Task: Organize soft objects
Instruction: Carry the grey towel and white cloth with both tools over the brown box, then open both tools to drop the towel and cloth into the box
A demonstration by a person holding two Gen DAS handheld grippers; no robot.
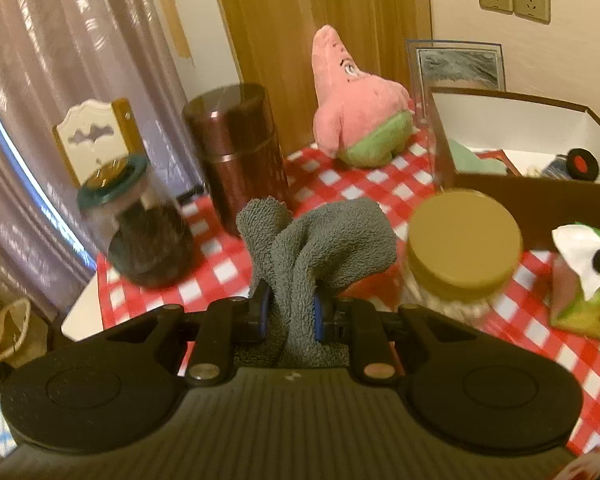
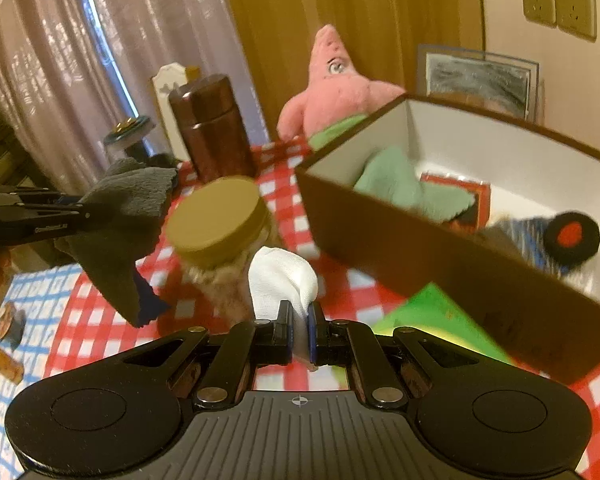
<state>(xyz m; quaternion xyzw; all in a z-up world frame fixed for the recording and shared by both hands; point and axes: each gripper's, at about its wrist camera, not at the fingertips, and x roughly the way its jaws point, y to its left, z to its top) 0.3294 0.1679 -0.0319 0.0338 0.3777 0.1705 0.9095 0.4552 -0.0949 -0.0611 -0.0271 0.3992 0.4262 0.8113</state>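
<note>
My left gripper [image 1: 290, 314] is shut on a grey towel [image 1: 320, 244] and holds it above the checked tablecloth; the gripper [image 2: 85, 209] and towel [image 2: 128, 216] also show at the left of the right wrist view. My right gripper [image 2: 299, 332] is shut on a white cloth [image 2: 282, 282], held in the air in front of a brown box [image 2: 440, 268]. The box also shows in the left wrist view [image 1: 540, 200] and holds a green cloth [image 2: 404, 188] and a black and red soft item [image 2: 572, 238]. A pink star plush [image 1: 352, 104] stands at the back of the table.
A jar with a tan lid [image 1: 462, 240] stands between the grippers. A brown metal canister [image 1: 236, 148] and a glass jar with a green lid [image 1: 140, 224] stand at the left. A green tissue pack [image 1: 584, 292] lies at the right. The table's edge [image 1: 84, 308] is at the left.
</note>
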